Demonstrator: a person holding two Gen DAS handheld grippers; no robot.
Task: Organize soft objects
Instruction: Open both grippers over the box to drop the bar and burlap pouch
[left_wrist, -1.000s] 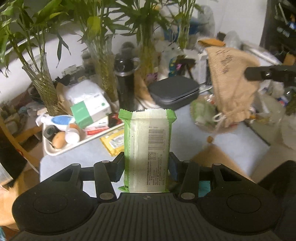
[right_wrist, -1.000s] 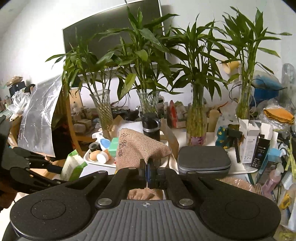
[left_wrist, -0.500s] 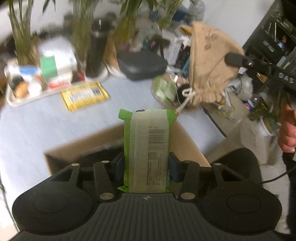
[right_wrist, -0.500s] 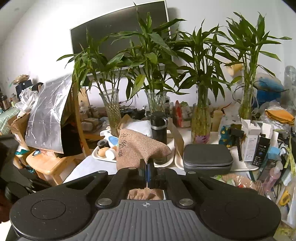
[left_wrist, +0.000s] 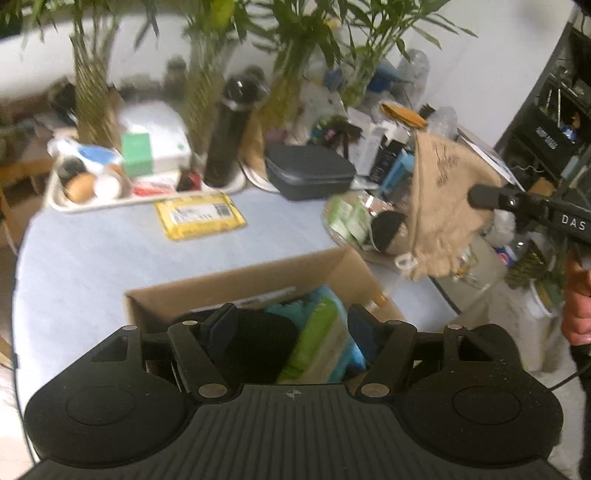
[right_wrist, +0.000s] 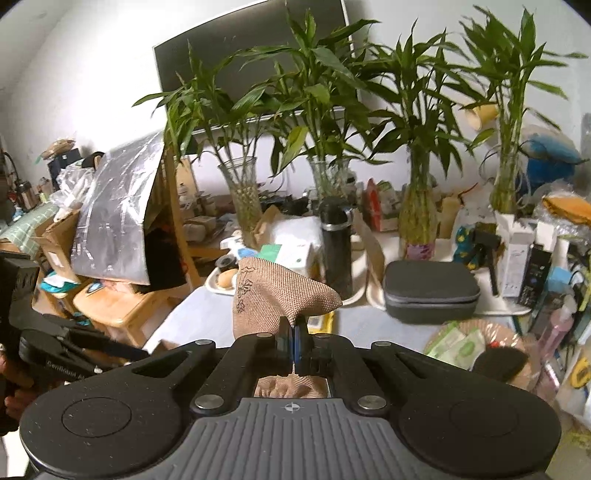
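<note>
1. Since the earlier frame, the left claw (left_wrist: 291, 328) had swung from the tray end of the tabletop (left_wrist: 92, 251) to a spot over the open cardboard box (left_wrist: 236, 284), and its jaws had just been opening; the green-edged packet (left_wrist: 317, 339) that had stood upright between the pads had dropped away from them.
2. That packet lay tilted inside the box, leaning among a dark rounded item and something turquoise. The pads stood clear on either side of it, so the left claw was open and empty; the release over the box looked deliberate, the box serving as the collecting place for soft things.
3. The right claw (right_wrist: 293, 341) was closed tightly on a pinch of the burlap drawstring pouch (right_wrist: 273, 299). In the left wrist view the pouch (left_wrist: 443, 206) hung off the tabletop's right side with its gathered mouth and cord downward, held up in the air, probably so that it could go into the box next.
4. Holding the pouch by a fold of cloth left it free to sag and swing, which could matter when lowering it into an already crowded box.
5. A yellow packet (left_wrist: 199, 216) lay flat on the tabletop beyond the box, and a basket (left_wrist: 354, 221) of small packs sat near the pouch; both seemed not yet sorted.
</note>
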